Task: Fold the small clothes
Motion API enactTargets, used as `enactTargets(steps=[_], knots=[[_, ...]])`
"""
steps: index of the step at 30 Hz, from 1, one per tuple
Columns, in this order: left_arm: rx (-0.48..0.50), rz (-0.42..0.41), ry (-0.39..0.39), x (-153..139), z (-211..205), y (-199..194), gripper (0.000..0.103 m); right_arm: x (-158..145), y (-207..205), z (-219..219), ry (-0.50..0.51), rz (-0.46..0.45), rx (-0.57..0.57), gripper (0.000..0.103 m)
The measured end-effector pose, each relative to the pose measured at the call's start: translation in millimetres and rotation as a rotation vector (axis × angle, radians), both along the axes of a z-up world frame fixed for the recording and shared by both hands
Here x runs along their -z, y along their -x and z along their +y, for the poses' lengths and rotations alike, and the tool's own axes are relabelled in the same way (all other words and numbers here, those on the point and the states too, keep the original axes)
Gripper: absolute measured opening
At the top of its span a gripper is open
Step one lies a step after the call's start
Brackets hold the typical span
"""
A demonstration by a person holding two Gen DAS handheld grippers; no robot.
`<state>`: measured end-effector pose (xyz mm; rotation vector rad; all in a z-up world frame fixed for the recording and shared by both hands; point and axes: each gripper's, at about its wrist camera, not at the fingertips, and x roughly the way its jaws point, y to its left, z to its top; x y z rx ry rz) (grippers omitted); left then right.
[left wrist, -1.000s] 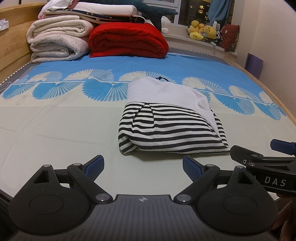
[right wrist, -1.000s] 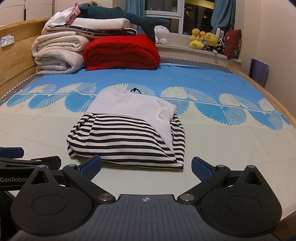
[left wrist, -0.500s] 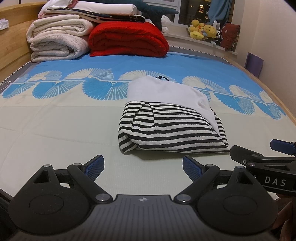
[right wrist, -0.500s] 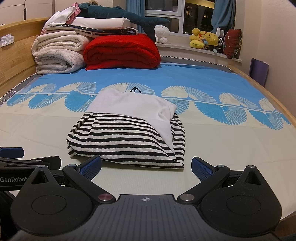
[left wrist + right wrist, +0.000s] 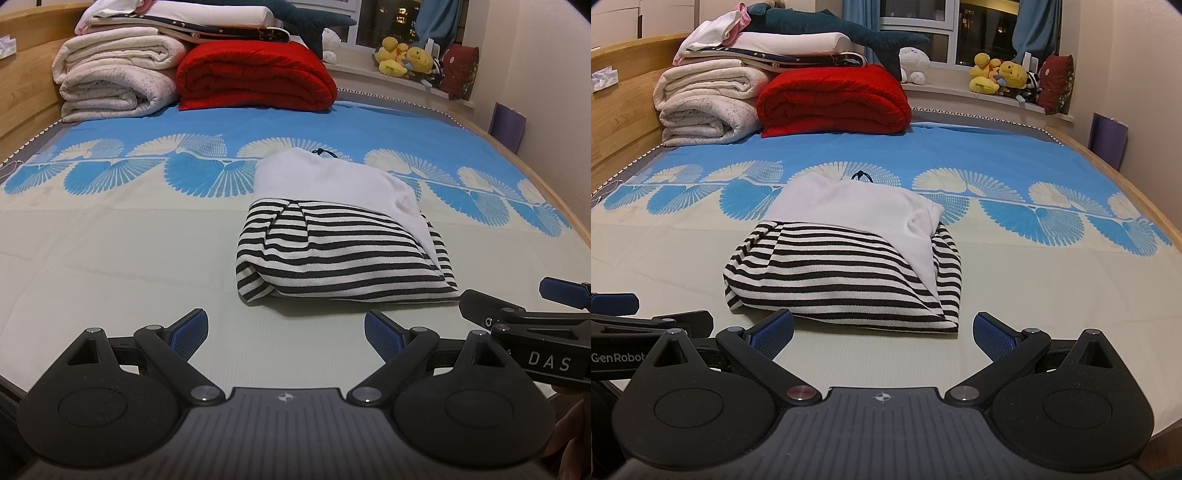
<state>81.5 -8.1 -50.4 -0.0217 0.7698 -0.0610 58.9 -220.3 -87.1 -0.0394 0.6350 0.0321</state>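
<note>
Our small garment looks folded, and both grippers hang back from it empty.

Through the left wrist camera we see the striped top [image 5: 343,254] lying in a compact bundle on the bed [image 5: 110,251], centre right of the frame, its white part folded over the back; we judge the folding done or nearly so, with perhaps a final tidy left. Our left gripper [image 5: 284,332] is spread wide at the bottom, touching nothing. Through the right wrist camera the bundle sits at centre, and our right gripper [image 5: 882,332] is likewise wide open just short of the near hem, holding nothing.
</note>
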Motion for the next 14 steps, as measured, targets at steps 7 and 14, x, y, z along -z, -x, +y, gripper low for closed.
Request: enactTargets(steps=[7,14], knots=[[0.002,0.001,-0.001,2.7,0.5,0.7,0.094,1.8,-0.1,-0.9,-0.001,0.003,-0.001,0.102],[0.009,0.003,0.0,4.8,3.2,-1.7,0.094,1.0,-0.5,-1.5,-0.002,0.003,-0.002,0.102]])
